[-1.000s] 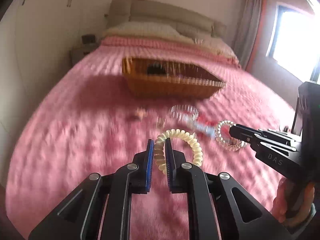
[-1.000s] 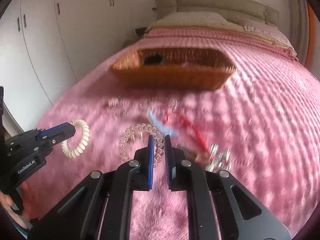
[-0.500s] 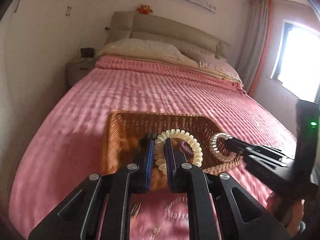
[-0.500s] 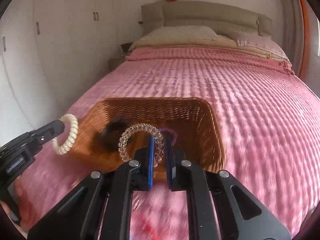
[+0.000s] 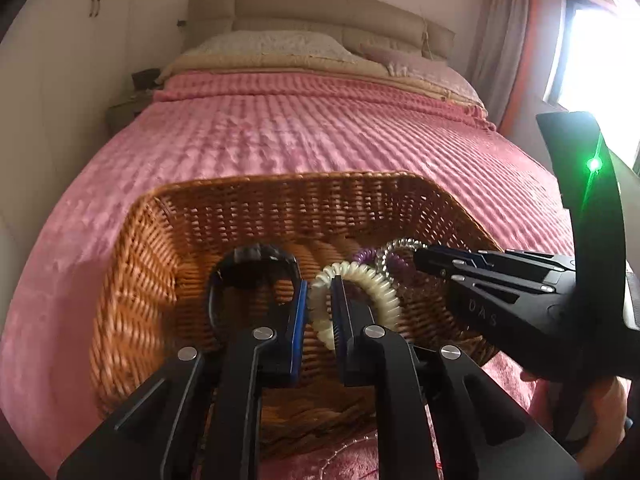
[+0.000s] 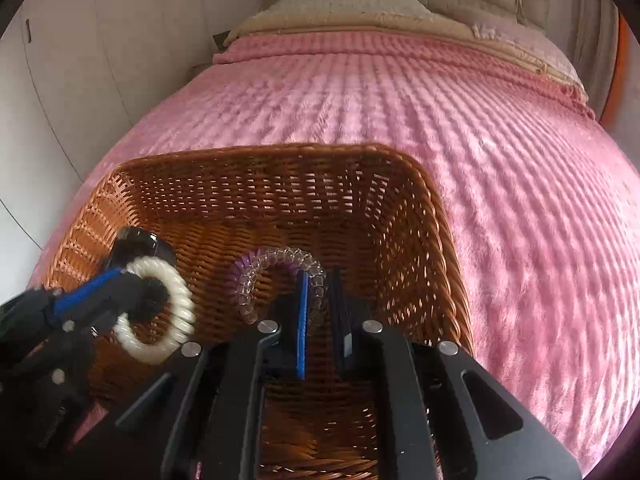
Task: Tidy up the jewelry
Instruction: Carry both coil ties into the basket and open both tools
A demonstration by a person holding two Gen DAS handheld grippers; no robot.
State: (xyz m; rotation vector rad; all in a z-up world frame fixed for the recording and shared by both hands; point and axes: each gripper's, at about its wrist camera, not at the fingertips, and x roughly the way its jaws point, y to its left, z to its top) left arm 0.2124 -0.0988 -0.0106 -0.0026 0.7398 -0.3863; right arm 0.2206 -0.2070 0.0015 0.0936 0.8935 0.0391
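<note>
A wicker basket (image 5: 280,200) sits on the pink bedspread; it also shows in the right wrist view (image 6: 280,168). My left gripper (image 5: 320,284) is shut on a cream spiral hair tie (image 5: 380,288) and holds it over the basket's inside. It shows in the right wrist view too (image 6: 172,280). My right gripper (image 6: 320,276) is shut on a clear spiral hair tie (image 6: 272,260), also over the basket, just right of the left gripper. A black hair tie (image 5: 256,256) and a purple spiral tie (image 5: 366,256) lie in the basket.
The pink bedspread (image 6: 480,120) stretches beyond the basket to pillows (image 5: 272,44) and a headboard. A white wardrobe (image 6: 80,40) stands at the left, a bright window (image 5: 600,60) at the right. Something clear lies on the bedspread before the basket (image 5: 352,452).
Both grippers have moved forward from the loose jewelry on the bedspread to above the basket, each carrying its spiral hair tie, and now hang lower over its inside.
</note>
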